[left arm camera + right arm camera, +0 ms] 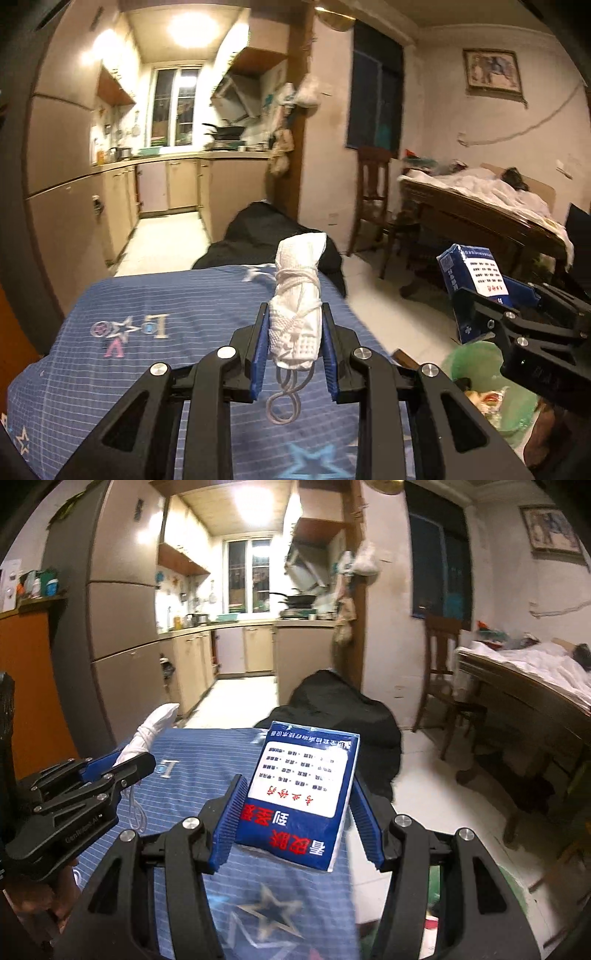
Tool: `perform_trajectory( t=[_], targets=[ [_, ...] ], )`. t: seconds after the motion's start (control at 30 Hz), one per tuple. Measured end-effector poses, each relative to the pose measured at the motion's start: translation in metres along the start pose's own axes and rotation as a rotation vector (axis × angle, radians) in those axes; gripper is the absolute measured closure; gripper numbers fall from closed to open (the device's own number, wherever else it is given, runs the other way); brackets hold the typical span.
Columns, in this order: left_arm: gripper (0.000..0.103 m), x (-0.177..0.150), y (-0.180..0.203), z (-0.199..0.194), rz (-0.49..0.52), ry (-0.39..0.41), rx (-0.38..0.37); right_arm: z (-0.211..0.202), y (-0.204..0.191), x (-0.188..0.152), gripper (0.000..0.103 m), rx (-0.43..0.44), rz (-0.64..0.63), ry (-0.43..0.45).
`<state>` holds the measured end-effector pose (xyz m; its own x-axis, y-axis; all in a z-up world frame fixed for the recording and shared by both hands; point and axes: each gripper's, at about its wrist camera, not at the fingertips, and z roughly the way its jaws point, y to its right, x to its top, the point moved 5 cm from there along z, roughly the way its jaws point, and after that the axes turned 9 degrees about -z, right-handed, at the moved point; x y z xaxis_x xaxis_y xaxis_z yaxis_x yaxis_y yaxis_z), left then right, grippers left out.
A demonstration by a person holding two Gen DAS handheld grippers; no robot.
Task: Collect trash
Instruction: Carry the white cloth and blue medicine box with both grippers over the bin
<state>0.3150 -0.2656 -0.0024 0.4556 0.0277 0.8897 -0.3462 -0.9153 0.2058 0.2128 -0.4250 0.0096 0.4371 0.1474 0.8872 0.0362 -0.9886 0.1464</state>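
My left gripper (294,320) is shut on a white face mask (297,301) rolled up and tied with its own ear loops, held above the blue striped bedsheet (155,332). My right gripper (299,794) is shut on a blue and white tissue pack (301,794) with red Chinese print, held upright over the bed (207,775). In the left wrist view the right gripper (480,317) holds the pack (472,273) above a green-lined trash bin (491,387) at the lower right. In the right wrist view the left gripper (136,764) with the mask (147,731) is at the left.
A black garment (266,236) lies at the bed's far end. A wooden chair (373,199) and a cluttered wooden table (472,210) stand at the right. A kitchen with cabinets (173,184) opens ahead. An orange cabinet (26,686) stands at the left.
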Motion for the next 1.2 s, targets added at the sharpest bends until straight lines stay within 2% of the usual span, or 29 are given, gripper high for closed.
perform_trajectory(
  t=[0.27,0.53,0.77,1.2],
  targets=[
    [0.076,-0.021,0.104,0.016,0.108,-0.068,-0.135,-0.034,0.066,-0.032,0.049,-0.104,0.046,-0.047],
    [0.076,-0.054,0.193,0.042,0.19,-0.176,-0.254,-0.045,0.134,-0.075,0.049,-0.18,0.12,-0.177],
    [0.076,-0.087,0.24,0.085,0.232,-0.33,-0.315,-0.037,0.176,-0.112,0.049,-0.167,0.209,-0.297],
    [0.076,-0.159,0.282,0.15,0.313,-0.623,-0.33,-0.006,0.218,-0.176,0.049,-0.046,0.315,-0.524]
  ],
)
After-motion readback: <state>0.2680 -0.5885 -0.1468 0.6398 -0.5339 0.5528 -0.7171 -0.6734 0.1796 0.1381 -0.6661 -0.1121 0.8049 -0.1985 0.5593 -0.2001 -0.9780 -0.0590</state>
